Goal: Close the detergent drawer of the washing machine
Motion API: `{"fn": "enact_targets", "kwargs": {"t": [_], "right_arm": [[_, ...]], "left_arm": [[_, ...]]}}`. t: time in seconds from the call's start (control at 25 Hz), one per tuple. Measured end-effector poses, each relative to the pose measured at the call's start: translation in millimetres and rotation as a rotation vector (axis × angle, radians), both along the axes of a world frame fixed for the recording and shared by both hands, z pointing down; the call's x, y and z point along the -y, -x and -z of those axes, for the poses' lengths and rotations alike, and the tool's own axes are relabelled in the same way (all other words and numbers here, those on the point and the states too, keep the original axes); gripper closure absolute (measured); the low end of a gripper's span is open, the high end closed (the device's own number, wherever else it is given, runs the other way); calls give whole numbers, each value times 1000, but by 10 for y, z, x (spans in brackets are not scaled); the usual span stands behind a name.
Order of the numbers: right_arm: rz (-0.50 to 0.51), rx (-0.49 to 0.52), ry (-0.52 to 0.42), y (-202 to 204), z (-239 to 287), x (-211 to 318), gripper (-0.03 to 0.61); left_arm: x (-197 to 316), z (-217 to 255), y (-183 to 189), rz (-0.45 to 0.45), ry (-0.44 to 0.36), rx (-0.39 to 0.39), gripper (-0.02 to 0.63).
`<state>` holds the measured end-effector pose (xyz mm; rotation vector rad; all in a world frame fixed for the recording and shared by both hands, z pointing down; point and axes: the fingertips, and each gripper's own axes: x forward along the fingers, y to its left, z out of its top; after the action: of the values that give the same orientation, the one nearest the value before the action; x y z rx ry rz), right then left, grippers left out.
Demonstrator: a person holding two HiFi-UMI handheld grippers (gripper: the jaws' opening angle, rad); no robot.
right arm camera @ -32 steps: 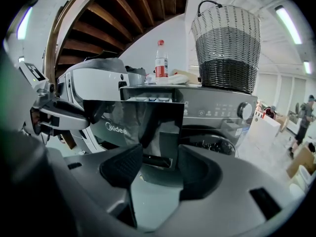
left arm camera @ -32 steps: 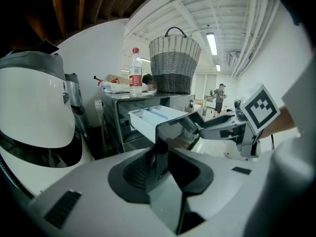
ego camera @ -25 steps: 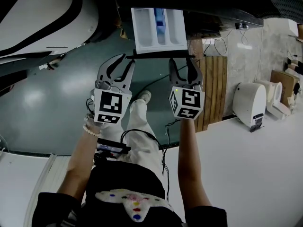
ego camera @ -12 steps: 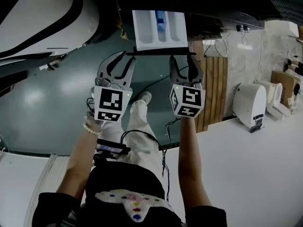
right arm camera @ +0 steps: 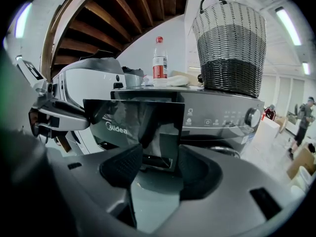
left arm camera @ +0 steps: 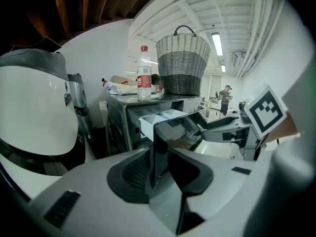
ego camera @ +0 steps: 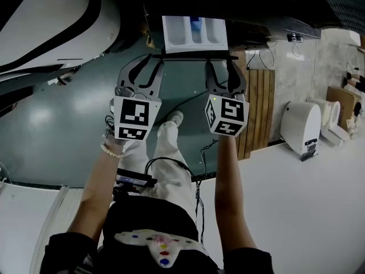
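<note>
The white detergent drawer [ego camera: 194, 30] sticks out of the dark washing machine [right arm camera: 222, 117], its glossy black front panel [ego camera: 193, 55] facing me. My left gripper [ego camera: 144, 67] is open, its fingertips at the panel's left end. My right gripper [ego camera: 226, 67] is open too, at the panel's right end. In the left gripper view the panel [left arm camera: 161, 142] stands edge-on between the wide jaws of the left gripper [left arm camera: 165, 167]. In the right gripper view the panel [right arm camera: 133, 125] fills the gap ahead of the right gripper [right arm camera: 158, 167]; its pads stand apart from it.
A wicker basket [right arm camera: 231, 48] and a water bottle [right arm camera: 159, 60] stand on top of the machine. A large white appliance [ego camera: 51, 16] lies to the left, wooden slats [ego camera: 256, 107] and a small white unit [ego camera: 300, 124] to the right. A cable [ego camera: 199, 153] runs over the grey-green floor.
Both grippers have moved forward against the front panel, and the drawer has slid farther into the machine; less of the white tray shows.
</note>
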<state>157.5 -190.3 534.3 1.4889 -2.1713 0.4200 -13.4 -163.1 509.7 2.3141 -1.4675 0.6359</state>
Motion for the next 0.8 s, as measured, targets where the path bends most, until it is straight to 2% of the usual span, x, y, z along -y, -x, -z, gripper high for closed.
{"fn": "enact_targets", "kwargs": {"t": [0.8], "right_arm": [[-31, -20, -20, 134, 25, 435, 348]], "left_arm": [[462, 10, 182, 62, -31, 18, 465]]}}
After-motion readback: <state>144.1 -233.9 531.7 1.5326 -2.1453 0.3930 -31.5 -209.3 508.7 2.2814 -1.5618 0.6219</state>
